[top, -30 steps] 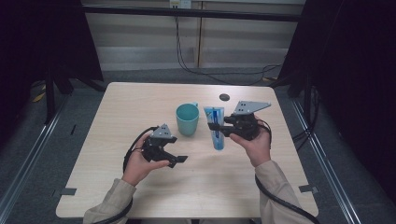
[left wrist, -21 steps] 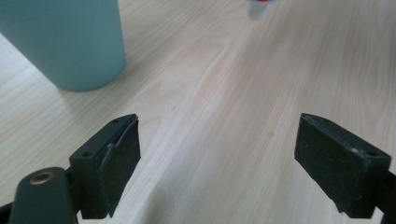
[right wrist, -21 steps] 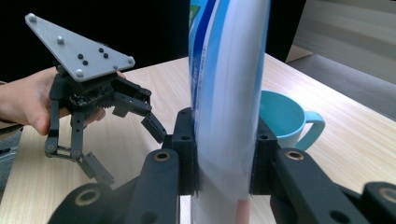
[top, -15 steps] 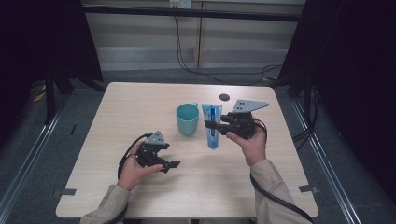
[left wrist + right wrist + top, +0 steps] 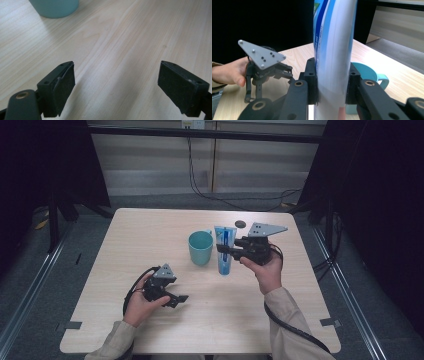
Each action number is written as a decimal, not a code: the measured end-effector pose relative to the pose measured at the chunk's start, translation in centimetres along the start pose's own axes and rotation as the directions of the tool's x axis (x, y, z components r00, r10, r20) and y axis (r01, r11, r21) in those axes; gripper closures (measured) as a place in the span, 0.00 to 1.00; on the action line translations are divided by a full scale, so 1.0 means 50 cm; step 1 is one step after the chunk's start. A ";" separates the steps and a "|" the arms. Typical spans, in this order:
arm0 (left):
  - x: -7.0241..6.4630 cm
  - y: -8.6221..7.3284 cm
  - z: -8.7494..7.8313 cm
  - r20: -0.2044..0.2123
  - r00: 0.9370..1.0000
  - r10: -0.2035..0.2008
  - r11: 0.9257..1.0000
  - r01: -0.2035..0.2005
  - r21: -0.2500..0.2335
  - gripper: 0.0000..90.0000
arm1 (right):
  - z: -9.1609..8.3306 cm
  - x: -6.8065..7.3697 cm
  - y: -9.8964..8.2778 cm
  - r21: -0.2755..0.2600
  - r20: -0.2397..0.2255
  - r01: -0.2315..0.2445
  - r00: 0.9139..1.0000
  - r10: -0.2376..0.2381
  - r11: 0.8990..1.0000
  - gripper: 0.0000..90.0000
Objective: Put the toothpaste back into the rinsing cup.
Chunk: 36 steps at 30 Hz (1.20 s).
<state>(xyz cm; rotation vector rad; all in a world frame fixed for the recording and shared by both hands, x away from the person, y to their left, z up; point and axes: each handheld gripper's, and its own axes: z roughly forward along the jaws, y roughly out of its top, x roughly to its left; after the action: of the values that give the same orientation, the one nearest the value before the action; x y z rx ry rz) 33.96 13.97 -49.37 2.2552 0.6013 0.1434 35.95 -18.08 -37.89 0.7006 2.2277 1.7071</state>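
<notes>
High view: nearest us, the left gripper [image 5: 176,299] hovers low over the wooden table [image 5: 150,240], its jaws spread wide with nothing between them, as the left gripper view confirms over bare wood. Farther on, we see the right gripper [image 5: 223,250] clamped on an upright blue-and-white tube [image 5: 225,251], just beside a teal mug [image 5: 200,248]. The right gripper view lets us see the pads [image 5: 311,82] pressing both sides of the tube. A small dark disc [image 5: 240,224] lies beyond.
</notes>
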 end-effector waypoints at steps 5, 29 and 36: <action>0.002 -0.010 -0.001 -0.024 1.000 0.008 1.000 -0.007 0.022 0.16 | 0.013 -0.003 0.005 -0.005 0.007 0.001 1.000 -0.001 1.000 0.78; 0.005 -0.046 0.005 -0.025 0.999 0.047 0.999 -0.047 0.021 0.00 | 0.045 -0.026 0.046 -0.073 0.022 -0.026 0.999 0.028 0.997 0.78; 0.004 -0.047 0.005 -0.028 0.999 0.045 0.999 -0.045 0.018 0.00 | 0.056 -0.032 0.056 -0.076 0.024 -0.029 0.999 0.031 0.997 0.78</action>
<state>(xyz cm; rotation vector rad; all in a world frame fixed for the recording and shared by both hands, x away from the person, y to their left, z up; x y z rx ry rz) 33.35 15.27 -51.24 2.2882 0.5690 0.1934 39.26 -16.02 -36.13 0.7374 2.1345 1.7765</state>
